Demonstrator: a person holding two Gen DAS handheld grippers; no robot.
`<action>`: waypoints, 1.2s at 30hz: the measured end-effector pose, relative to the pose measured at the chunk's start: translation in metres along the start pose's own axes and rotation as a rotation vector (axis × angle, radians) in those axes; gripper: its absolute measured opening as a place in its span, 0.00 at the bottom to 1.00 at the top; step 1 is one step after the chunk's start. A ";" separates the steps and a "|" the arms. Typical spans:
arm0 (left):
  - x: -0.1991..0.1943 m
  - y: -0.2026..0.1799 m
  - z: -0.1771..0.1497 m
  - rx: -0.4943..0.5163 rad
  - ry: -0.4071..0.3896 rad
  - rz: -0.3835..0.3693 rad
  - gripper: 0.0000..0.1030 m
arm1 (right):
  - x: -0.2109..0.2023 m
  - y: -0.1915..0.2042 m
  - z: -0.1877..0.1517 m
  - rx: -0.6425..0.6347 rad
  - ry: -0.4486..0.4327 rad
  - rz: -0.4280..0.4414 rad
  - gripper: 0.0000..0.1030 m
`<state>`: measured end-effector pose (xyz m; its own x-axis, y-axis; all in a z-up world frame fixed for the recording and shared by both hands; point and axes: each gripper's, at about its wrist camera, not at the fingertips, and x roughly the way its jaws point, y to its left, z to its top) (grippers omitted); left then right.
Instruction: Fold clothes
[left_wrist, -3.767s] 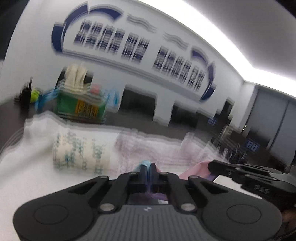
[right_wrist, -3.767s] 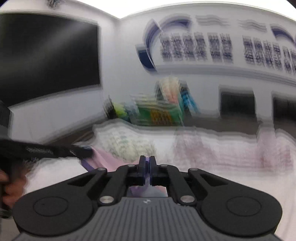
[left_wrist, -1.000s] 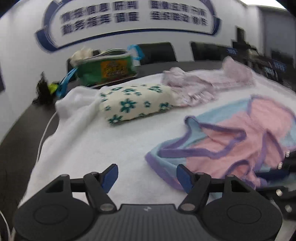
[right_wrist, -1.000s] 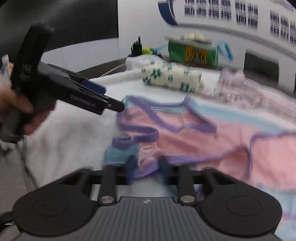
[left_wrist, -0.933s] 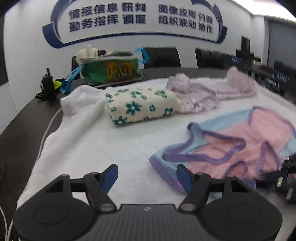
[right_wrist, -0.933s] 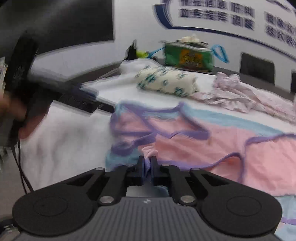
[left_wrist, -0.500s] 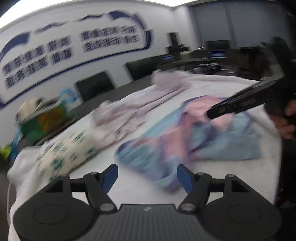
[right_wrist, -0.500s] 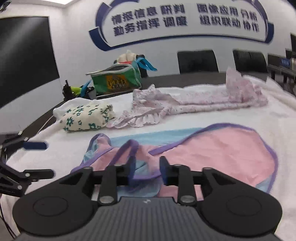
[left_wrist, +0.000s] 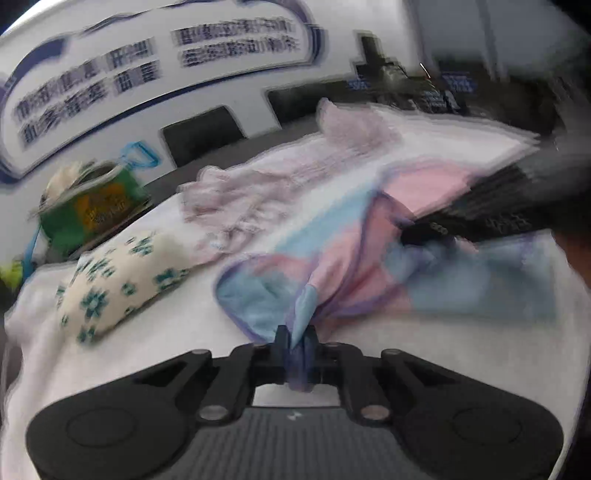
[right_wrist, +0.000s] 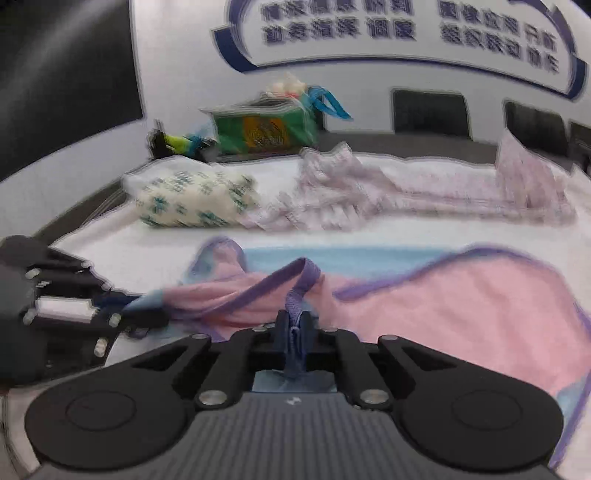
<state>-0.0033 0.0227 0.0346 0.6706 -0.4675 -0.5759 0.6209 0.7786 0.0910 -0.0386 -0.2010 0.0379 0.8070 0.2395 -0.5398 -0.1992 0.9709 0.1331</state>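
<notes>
Both grippers, left (left_wrist: 295, 341) and right (right_wrist: 294, 325), are clamped on the pink-and-blue garment (right_wrist: 461, 295) lying on the white towel (right_wrist: 155, 243).

- A towel (right_wrist: 147, 251) covers the table (right_wrist: 406, 142); the clothes lie on it.
- The nearest garment (right_wrist: 461, 295) lies spread just before both cameras.
- Beyond it a rolled bundle (right_wrist: 192, 199) lies to the left, and a second garment (right_wrist: 406, 199) stretches rightward beside the bundle, touching it.
- A bag (right_wrist: 266, 129) stands behind the bundle, on the bare table past the towel's far edge.
- Chairs (right_wrist: 430, 110) stand behind the table, against the wall (right_wrist: 184, 74).
</notes>
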 end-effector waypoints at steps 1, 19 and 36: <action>-0.014 0.012 0.002 -0.099 -0.034 -0.055 0.05 | -0.012 -0.001 0.004 -0.006 -0.016 0.038 0.04; -0.023 0.011 0.011 -0.058 -0.049 0.193 0.43 | -0.058 -0.014 -0.002 -0.080 -0.015 -0.070 0.32; 0.056 -0.037 0.010 0.432 0.170 0.135 0.06 | -0.053 0.000 -0.018 -0.143 -0.031 -0.148 0.32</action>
<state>0.0157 -0.0366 0.0071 0.7037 -0.2710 -0.6567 0.6684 0.5659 0.4827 -0.0911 -0.2135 0.0520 0.8496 0.0963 -0.5186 -0.1523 0.9861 -0.0664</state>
